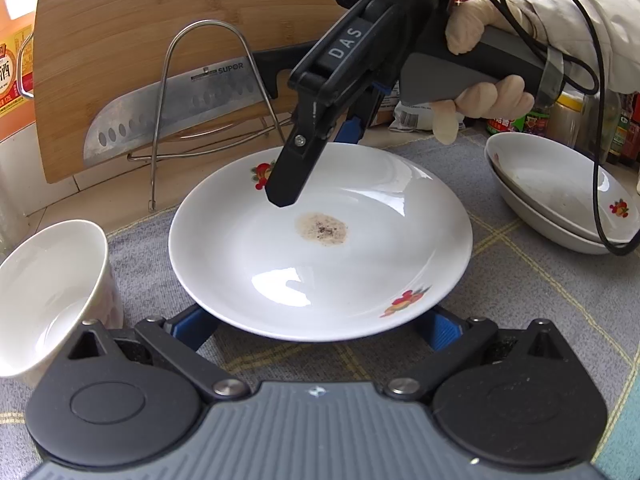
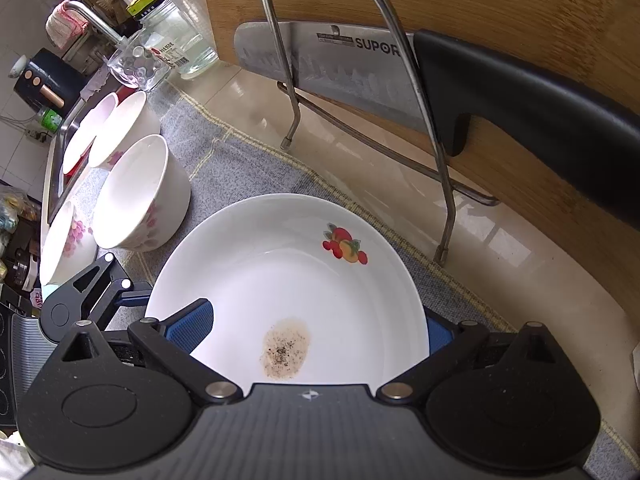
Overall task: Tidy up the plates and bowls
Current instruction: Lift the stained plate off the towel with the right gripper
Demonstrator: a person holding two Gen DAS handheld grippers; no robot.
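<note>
A white plate (image 1: 320, 264) with fruit decals and a brown stain in its middle lies on the grey cloth (image 1: 520, 300). My left gripper (image 1: 316, 328) is open, and its blue pads (image 1: 192, 328) are spread wide and tucked under the plate's near rim. A gloved hand (image 1: 480, 96) holds my right gripper (image 1: 316, 164), which comes in from the far side, open. It straddles the far rim, with one finger over the plate and the other behind it. In the right wrist view the plate (image 2: 288, 276) sits between the right gripper's (image 2: 312, 332) wide-spread fingers.
A white bowl (image 1: 52, 292) stands close on the left, and stacked deep plates (image 1: 560, 200) sit on the right. Behind are a wire rack (image 1: 208, 92), a cleaver (image 1: 172, 116) and a wooden board (image 1: 140, 20). Several flowered bowls (image 2: 140, 196) stand beside the sink (image 2: 64, 144).
</note>
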